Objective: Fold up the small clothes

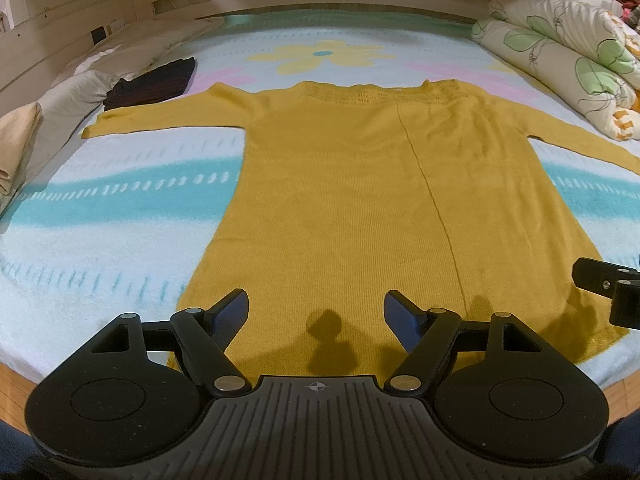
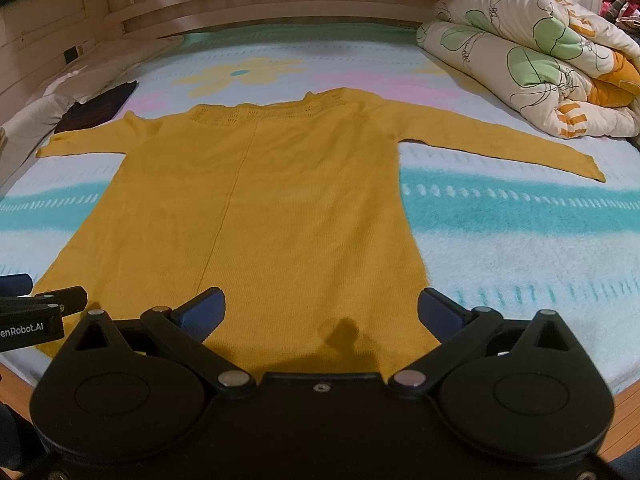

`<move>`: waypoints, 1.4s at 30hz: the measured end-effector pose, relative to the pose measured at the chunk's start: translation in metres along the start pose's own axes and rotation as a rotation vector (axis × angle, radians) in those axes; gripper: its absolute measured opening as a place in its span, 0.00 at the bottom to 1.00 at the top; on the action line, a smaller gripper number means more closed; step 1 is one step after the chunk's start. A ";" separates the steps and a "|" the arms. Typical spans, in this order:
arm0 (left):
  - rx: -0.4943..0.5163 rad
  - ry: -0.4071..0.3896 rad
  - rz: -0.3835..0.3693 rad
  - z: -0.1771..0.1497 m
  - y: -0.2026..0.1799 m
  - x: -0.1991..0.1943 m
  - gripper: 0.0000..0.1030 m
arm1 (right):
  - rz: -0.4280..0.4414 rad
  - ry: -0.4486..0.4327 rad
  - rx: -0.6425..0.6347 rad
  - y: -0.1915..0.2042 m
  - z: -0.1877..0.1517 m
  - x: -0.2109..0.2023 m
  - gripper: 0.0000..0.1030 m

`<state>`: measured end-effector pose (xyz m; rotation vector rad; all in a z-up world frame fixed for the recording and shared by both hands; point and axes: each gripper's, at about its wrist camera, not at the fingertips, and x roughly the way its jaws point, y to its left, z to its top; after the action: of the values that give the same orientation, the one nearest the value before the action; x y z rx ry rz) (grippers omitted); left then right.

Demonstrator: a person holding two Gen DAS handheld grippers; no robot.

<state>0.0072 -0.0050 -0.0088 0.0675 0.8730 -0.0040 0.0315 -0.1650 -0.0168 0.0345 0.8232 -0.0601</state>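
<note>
- Flat on the bed [image 1: 120, 208] lies the mustard sweater [image 1: 340, 200], back up, both sleeves spread wide, hem toward me, a seam line running down it.
- Over the hem my left gripper [image 1: 316, 320] hangs with jaws wide apart, holding nothing.
- Likewise my right gripper [image 2: 320, 314] gapes near the hem's right corner, empty.

Both wrist views look low from the foot of the bed [image 1: 120, 208] toward its headboard [image 2: 280, 4], close over the hem of the yellow sweater [image 1: 340, 200], the left view nearer its left side, sharing the whole sweater.
</note>
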 end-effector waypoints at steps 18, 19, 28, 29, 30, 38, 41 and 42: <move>-0.006 -0.004 -0.016 0.002 0.001 0.000 0.70 | 0.031 0.030 0.011 0.000 0.000 0.002 0.99; -0.006 -0.006 -0.011 0.003 0.001 0.000 0.70 | 0.043 0.038 0.021 -0.001 0.000 0.003 0.99; -0.013 0.037 -0.025 0.026 -0.001 0.005 0.62 | 0.152 0.126 0.154 -0.025 0.017 -0.001 0.85; -0.013 0.037 -0.024 0.033 -0.002 0.005 0.62 | 0.171 0.128 0.185 -0.034 0.024 -0.003 0.85; -0.012 0.030 -0.021 0.040 -0.002 0.005 0.62 | 0.180 0.125 0.205 -0.041 0.030 -0.003 0.85; 0.014 -0.051 -0.042 0.117 -0.028 0.017 0.62 | 0.062 -0.028 0.320 -0.148 0.111 -0.006 0.85; 0.056 -0.073 -0.025 0.140 -0.047 0.028 0.62 | -0.024 -0.062 0.357 -0.198 0.132 0.008 0.85; 0.066 -0.071 -0.030 0.147 -0.053 0.034 0.62 | -0.043 -0.067 0.373 -0.214 0.133 0.014 0.85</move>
<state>0.1399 -0.0664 0.0561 0.1151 0.8028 -0.0624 0.1240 -0.3860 0.0621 0.3644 0.7374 -0.2534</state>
